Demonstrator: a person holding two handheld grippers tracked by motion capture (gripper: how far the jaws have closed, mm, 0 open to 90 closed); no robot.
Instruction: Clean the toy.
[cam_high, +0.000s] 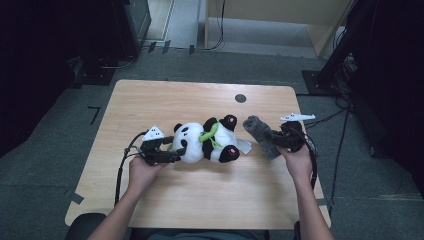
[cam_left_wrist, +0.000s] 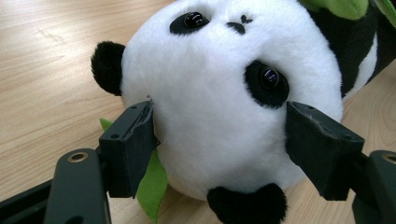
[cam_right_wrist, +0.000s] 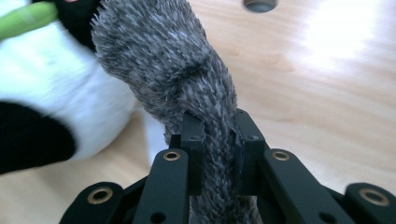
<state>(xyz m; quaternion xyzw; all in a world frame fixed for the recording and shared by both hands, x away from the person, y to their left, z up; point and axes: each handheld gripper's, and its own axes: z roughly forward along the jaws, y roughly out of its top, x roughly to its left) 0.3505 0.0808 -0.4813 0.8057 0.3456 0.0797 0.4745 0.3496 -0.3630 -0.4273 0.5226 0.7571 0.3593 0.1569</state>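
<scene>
Left claw (cam_left_wrist: 219, 140) clamped wide on head of plush panda (cam_high: 207, 142), pads pressed into white fur either side of face. Panda lay on its back mid tabletop (cam_high: 200, 200), head toward left hand, feet toward right, green leaf at neck. Right claw (cam_right_wrist: 218, 140) pinched narrow on grey furry piece (cam_high: 261, 135), held just beside panda's feet. Dark round hole in tabletop beyond.
</scene>
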